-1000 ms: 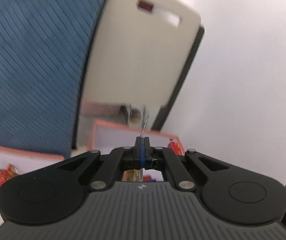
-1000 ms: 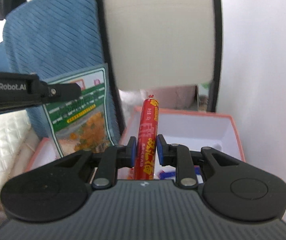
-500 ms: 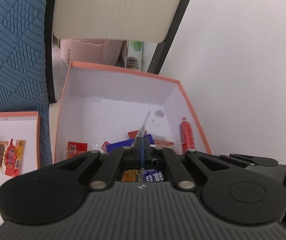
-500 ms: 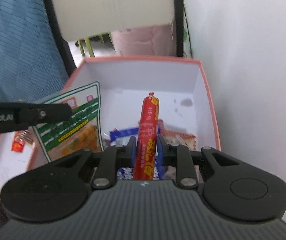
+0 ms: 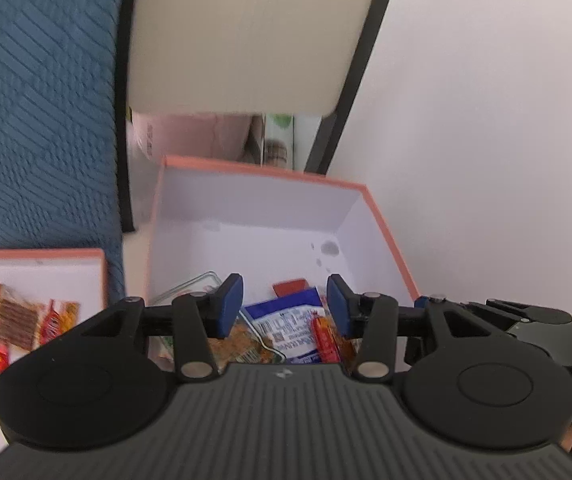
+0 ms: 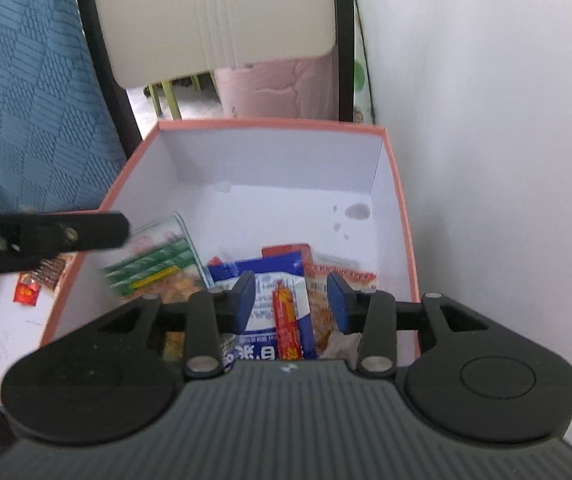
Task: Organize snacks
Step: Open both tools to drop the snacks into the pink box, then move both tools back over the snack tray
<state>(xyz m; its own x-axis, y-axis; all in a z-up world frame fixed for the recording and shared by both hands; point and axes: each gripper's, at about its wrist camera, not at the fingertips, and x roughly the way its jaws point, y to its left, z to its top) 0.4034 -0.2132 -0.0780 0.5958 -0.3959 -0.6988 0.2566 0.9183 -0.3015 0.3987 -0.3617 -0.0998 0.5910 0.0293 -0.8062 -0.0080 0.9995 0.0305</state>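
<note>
Opening, both the left gripper (image 5: 284, 306) and right gripper (image 6: 291, 300) have released their snacks into the box (image 6: 270, 125).

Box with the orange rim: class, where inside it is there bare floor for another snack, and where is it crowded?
In the box, the white floor along the far wall, by the grey stains, is bare. The near half is crowded: green packet, blue packet, red sausage.

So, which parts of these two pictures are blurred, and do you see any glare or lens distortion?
Left wrist view: the chair back and the tray snacks are smeared by motion. Right wrist view: the green snack bag and the left gripper are blurred, while the box is sharp. Both views bend straight edges, fisheye style; no strong glare appears.
</note>
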